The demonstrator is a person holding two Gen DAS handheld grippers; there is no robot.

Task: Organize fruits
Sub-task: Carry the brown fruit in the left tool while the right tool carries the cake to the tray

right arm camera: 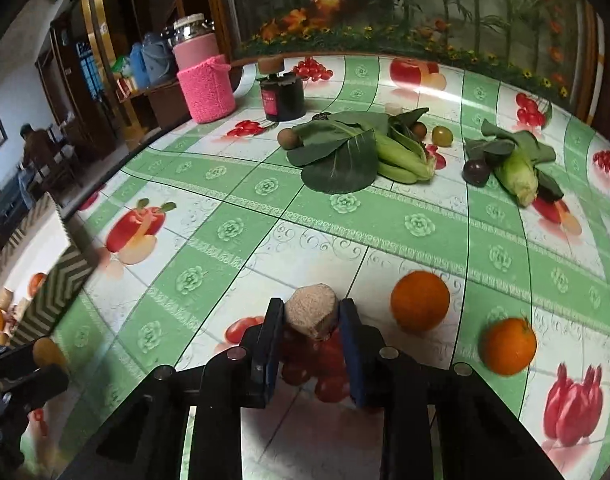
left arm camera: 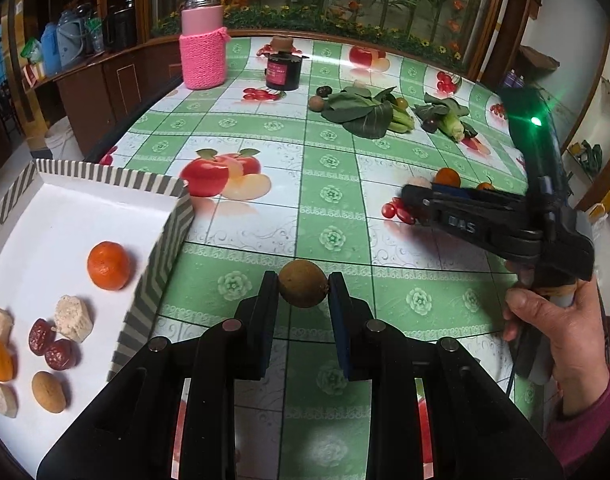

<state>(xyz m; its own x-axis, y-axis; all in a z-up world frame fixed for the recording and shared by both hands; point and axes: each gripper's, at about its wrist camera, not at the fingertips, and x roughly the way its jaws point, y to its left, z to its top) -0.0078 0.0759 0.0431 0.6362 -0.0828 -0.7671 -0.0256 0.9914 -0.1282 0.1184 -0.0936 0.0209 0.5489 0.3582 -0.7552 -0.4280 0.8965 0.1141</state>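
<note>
A: Between the left tool (left arm camera: 303, 289) pads, what sits there?
B: Round brown fruit (left arm camera: 303, 284), pinched on both sides, jaws nearly shut on it, held above the counter (left arm camera: 333, 160) just right of the striped tray (left arm camera: 161, 256).
A: Tray contents?
B: Two oranges (left arm camera: 108, 265), two dark red dates (left arm camera: 41, 337), pale chunks (left arm camera: 73, 318), one brown fruit.
A: Right tool (right arm camera: 312, 316)?
B: Jaws close together, clamped on a beige chunk (right arm camera: 312, 314), low over red cherry tomatoes (right arm camera: 329, 384). Can't tell if the chunk is touching them.
A: Nearby?
B: Two loose oranges (right arm camera: 420, 301) on the counter right of that tool, apart from each other. Leafy greens (right arm camera: 345, 156) and corn (right arm camera: 519, 178) farther back, pink-sleeved jar (right arm camera: 205, 80) at the far edge.
A: Hands?
B: One hand (left arm camera: 553, 320) shows, gripping the right tool's handle.
</note>
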